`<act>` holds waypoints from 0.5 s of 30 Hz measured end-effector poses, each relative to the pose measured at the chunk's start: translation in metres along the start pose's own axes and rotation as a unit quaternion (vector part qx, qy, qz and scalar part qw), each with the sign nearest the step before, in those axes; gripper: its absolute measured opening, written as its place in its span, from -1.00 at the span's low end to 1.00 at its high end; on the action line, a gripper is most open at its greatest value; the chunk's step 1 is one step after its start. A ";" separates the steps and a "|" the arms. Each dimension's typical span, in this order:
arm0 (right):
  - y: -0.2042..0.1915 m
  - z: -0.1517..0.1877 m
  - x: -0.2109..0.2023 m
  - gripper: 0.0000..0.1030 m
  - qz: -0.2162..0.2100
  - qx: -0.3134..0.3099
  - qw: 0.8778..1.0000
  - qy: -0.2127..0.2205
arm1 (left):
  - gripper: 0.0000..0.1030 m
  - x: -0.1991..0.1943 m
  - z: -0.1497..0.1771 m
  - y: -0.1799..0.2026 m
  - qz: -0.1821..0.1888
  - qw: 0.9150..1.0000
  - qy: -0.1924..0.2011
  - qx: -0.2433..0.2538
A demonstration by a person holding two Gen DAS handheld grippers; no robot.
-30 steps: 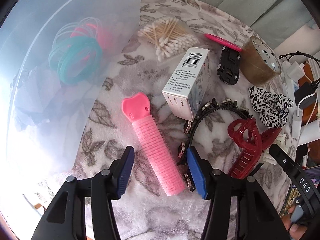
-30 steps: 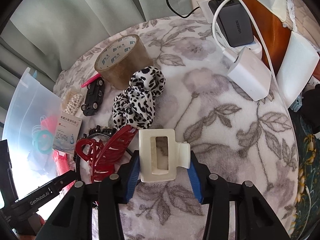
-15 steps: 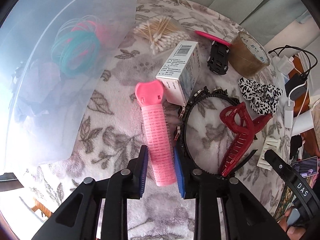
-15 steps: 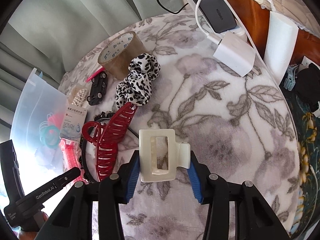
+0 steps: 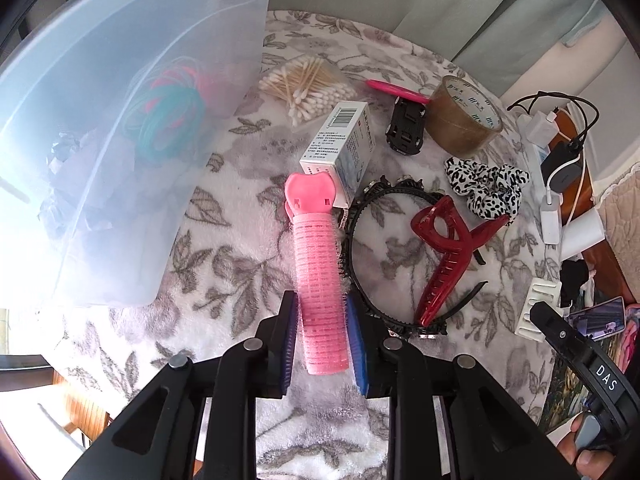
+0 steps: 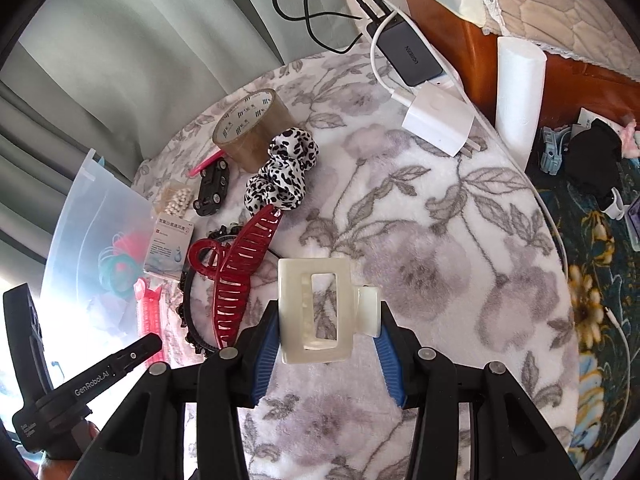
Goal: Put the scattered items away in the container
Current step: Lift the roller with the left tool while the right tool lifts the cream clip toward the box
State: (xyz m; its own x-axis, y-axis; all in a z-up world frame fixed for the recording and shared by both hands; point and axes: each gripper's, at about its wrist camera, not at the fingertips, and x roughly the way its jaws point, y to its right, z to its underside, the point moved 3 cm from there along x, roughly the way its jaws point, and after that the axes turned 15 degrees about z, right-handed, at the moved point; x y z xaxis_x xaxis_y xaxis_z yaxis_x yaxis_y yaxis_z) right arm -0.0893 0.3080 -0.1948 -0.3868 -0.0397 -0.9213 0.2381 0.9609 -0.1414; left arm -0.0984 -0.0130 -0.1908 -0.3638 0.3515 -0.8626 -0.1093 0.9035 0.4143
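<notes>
Left wrist view shows the left gripper [image 5: 322, 344] pinching the near end of a pink hair roller [image 5: 318, 272], light and squashy, bristles aiding grip, container [image 5: 120, 128] ahead-left, while the right gripper [image 6: 326, 344] clamps a rigid, slick cream claw clip [image 6: 316, 308] by its sides.

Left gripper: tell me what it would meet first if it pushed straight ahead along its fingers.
The left gripper, shut on the pink hair roller, points at the white medicine box. The roller's clip end would likely reach that box first; they already look close or touching, though depth is unclear.
</notes>
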 end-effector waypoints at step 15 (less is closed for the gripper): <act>-0.027 -0.004 -0.056 -0.06 -0.036 -0.015 0.998 0.047 | -0.52 -0.028 0.001 0.077 0.026 0.996 0.052 0.068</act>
State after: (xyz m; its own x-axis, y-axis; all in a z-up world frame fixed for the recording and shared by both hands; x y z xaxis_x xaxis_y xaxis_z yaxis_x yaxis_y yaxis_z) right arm -0.0773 0.2852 -0.1380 -0.4844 -0.0836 -0.8708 0.1811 0.9643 -0.1933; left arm -0.0952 0.0471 -0.1346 -0.4599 0.3783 -0.8034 0.0366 0.9120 0.4086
